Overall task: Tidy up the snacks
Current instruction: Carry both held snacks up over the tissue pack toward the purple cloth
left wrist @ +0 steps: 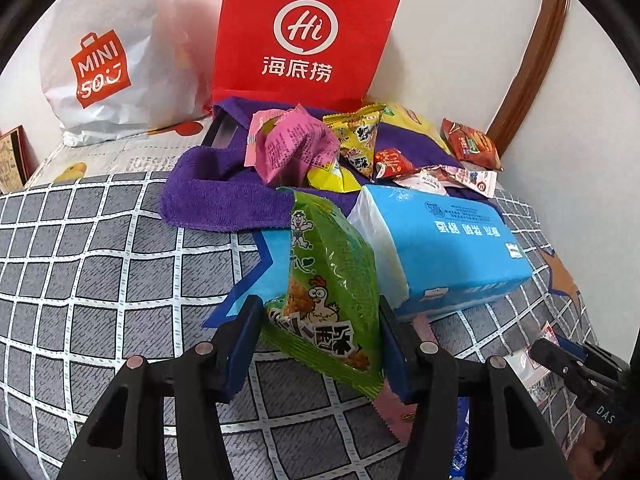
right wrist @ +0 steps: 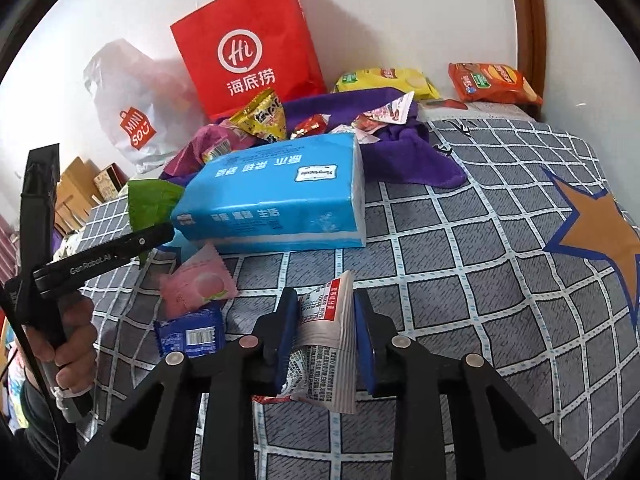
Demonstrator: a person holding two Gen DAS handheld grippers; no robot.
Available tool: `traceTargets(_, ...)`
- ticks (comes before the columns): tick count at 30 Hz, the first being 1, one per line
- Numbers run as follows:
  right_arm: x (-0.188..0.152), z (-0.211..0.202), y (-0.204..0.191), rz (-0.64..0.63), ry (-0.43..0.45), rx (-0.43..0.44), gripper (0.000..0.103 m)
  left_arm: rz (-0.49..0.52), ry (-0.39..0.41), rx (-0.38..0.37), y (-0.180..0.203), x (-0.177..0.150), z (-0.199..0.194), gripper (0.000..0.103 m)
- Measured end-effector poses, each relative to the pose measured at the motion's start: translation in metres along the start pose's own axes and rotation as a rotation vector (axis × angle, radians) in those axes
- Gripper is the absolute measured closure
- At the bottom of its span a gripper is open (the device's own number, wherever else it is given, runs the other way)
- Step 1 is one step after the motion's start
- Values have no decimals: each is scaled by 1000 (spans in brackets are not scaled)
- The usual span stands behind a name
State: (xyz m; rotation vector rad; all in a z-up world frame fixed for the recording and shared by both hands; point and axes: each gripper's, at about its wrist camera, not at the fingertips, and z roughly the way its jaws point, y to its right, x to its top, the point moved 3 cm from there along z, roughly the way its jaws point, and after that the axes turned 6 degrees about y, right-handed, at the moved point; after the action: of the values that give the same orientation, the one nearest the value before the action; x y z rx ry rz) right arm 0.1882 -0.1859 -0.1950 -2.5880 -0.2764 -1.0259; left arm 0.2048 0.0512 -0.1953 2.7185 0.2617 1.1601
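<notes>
on the grey checked bedspread [left wrist: 100,280], the left gripper [left wrist: 318,316] was clamped on a green chicken-print snack bag [left wrist: 332,280], its blue pads pressing both sides of the bag's lower half; the bag stood tilted up off the cloth, its top near the blue tissue pack [left wrist: 440,248]. from the right wrist view the same bag's green corner [right wrist: 150,204] showed at the left end of the tissue pack [right wrist: 272,200], with the left gripper's black finger across it and a hand [right wrist: 68,340] around the handle. the right gripper [right wrist: 326,336] was gripping a white snack packet with red trim and small print [right wrist: 328,344], crumpled between its blue pads and raised above the bedspread [right wrist: 480,280]; no earlier view was on hand for comparison. loose on the cloth just left of the right gripper lay a pink peach-print packet [right wrist: 198,284] and, touching its lower edge, a dark blue packet with a barcode [right wrist: 190,336]. behind the tissue pack a purple towel [left wrist: 216,192] carried a heap of snacks: a crumpled pink wrapper [left wrist: 288,148], a yellow triangular bag [left wrist: 356,136], small red packets [left wrist: 394,162]. a yellow chip bag [right wrist: 384,80] and an orange chip bag [right wrist: 492,82] lay by the wall. a red haidilao paper bag [left wrist: 300,32] stood upright against the wall, beside a white miniso plastic bag [left wrist: 108,52].
</notes>
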Motion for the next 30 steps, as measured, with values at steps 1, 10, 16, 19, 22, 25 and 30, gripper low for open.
traceTargets(1,1,-3,-1,-1,4,-1,77,-4,2,-5,0,0,-1,51)
traceTargets(10,-3,-4,-6,-33,-15,-23,75,-26,10,-23,-3,2,-3,51)
traceTargets(16,-9,4,9,18,-53,-19,66,-24,-4,-32,-2,1,-2,51)
traceTargets(19,-15,9,11,10,-74,-25,61,-23,-10,-33,-1,0,0,51)
traceTargets(22,-22,12,11,3,-89,-10,55,-18,-10,-28,-1,-1,0,51)
traceTargets(25,-29,12,-1,-93,-76,-30,46,-21,-18,-40,0,-2,1,51)
traceTargets(30,-37,9,-15,-177,-40,-68,56,0,-22,-37,3,-3,2,51)
